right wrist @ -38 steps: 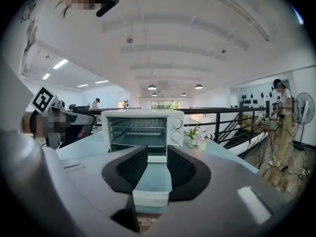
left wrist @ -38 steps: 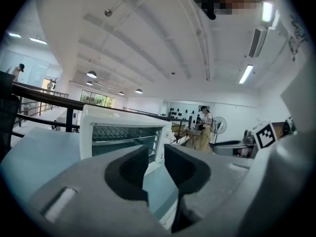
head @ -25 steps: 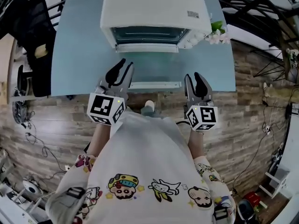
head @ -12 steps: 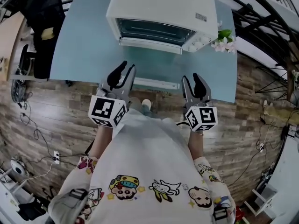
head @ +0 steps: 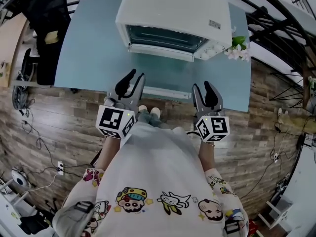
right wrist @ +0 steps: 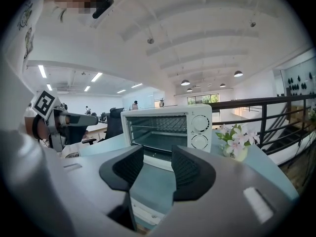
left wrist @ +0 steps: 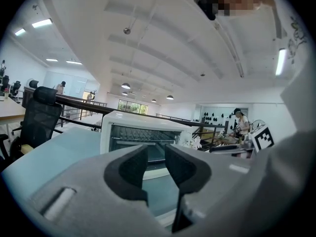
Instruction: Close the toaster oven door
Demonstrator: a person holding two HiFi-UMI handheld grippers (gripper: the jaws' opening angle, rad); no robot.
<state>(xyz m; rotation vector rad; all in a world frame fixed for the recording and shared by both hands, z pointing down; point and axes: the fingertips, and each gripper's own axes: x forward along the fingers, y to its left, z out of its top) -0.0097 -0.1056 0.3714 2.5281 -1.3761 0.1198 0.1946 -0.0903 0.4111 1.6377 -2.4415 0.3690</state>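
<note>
A white toaster oven stands on a light blue table. Its glass door hangs open, folded down flat toward me, with its white handle bar at the near edge. My left gripper is open and empty, just short of the handle's left end. My right gripper is also open and empty near the handle's right end; its jaws have just been opening. Both gripper views look past the jaws into the oven and its rack.
A small pot of white flowers stands right of the oven by the table edge. A black office chair sits at the table's left. Black railing runs along the right. Wood floor and cables lie below.
The head view has swung a little, so the oven sits further right and up. Both grippers have hardly shifted. The right jaws stand slightly wider apart.
</note>
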